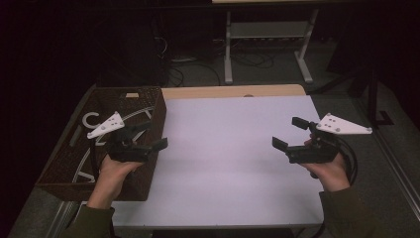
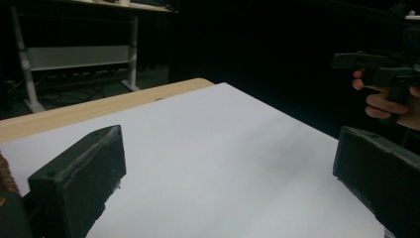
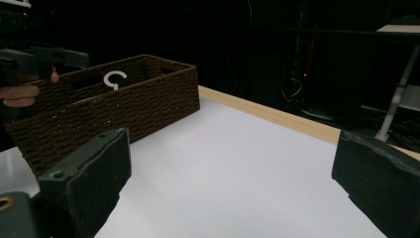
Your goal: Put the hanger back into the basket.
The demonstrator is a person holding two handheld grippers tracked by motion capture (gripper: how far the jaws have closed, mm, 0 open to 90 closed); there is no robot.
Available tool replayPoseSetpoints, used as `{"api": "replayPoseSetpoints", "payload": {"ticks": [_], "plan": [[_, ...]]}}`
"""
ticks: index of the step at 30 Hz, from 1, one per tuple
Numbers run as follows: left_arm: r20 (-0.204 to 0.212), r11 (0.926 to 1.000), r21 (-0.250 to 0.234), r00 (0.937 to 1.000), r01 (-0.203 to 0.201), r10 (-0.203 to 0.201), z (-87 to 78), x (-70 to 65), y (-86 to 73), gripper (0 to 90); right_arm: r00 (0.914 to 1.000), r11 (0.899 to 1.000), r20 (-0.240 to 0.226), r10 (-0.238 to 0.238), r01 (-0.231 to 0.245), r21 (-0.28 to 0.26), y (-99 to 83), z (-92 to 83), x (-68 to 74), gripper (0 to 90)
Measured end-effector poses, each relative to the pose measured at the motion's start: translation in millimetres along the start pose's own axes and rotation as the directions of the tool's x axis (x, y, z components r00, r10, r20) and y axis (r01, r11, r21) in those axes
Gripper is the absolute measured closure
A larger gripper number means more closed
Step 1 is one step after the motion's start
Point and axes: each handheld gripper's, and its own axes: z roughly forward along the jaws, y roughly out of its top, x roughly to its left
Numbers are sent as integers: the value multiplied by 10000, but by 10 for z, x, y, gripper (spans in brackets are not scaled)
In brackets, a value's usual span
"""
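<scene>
My left gripper [image 1: 151, 135] is held open over the right edge of a brown wicker basket [image 1: 157, 111], with nothing between its jaws. In the left gripper view, my left gripper [image 2: 230, 148] looks across the white table top [image 2: 223, 139]. My right gripper [image 1: 289, 133] hovers open and empty above the right side of the white top [image 1: 228, 158]. In the right gripper view, my right gripper [image 3: 230, 163] faces the basket [image 3: 124, 111]. White hangers [image 1: 90, 119] lie in the basket, and one hook [image 3: 114, 78] shows above the rim.
A wooden strip [image 1: 233, 91] runs along the table's far edge. Beyond it stands a metal desk frame [image 1: 228, 54] with cables on the dark floor. The other hand's gripper [image 2: 381, 69] shows far right in the left gripper view.
</scene>
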Motion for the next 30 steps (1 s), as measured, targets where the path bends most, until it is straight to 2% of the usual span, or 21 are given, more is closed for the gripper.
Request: {"api": "replayPoseSetpoints", "payload": {"ticks": [8,30], "plan": [[19,9998,-176,9999,-106,106,14,-18,-63,0,9999,9993,-49,-99,97,-358,76,35,5,14],[103,9995,-172,9996,-276,278,24,-36,-78,0,10000,9989,-11,-23,23,-478,77,-7,-7,14]]}}
